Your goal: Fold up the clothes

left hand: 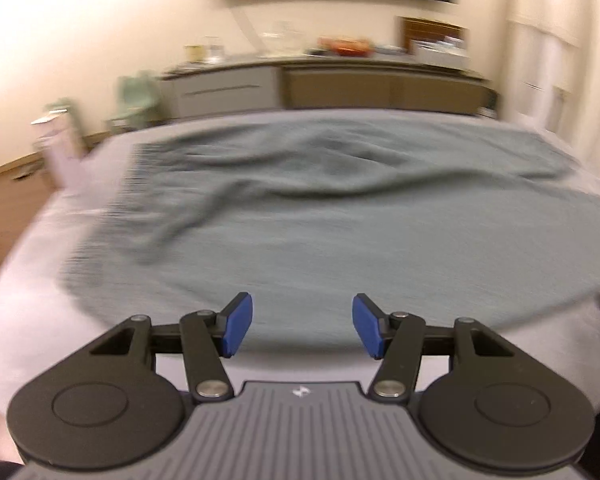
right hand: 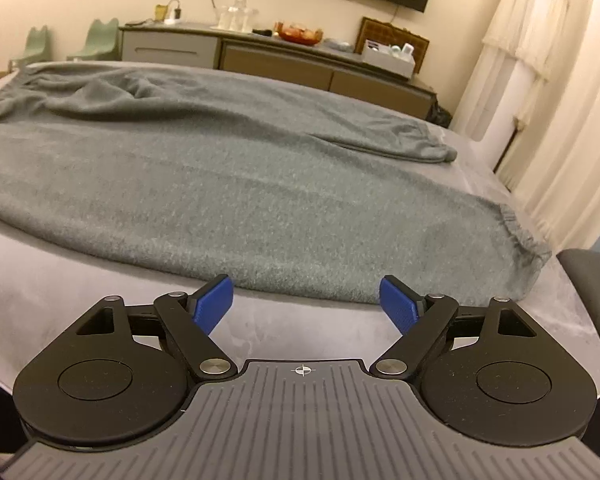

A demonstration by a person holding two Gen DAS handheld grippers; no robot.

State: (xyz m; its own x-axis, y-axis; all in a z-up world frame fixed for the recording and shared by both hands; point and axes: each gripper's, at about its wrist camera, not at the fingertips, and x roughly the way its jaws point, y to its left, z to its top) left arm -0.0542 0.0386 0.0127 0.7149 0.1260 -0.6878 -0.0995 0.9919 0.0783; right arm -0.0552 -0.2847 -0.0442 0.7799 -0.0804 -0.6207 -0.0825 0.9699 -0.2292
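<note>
While both hand-held grippers [left hand: 302, 326] [right hand: 306, 306] gape empty, grey garment [right hand: 220, 184] lies just ahead.

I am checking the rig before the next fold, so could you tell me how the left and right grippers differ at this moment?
The left gripper has a narrower gap between its blue pads than the right gripper. The left one's tips lie over the grey garment; the right one's lie at the garment's near edge, above the bare table. The left view is blurred, the right sharp. Both are open and hold nothing.
</note>
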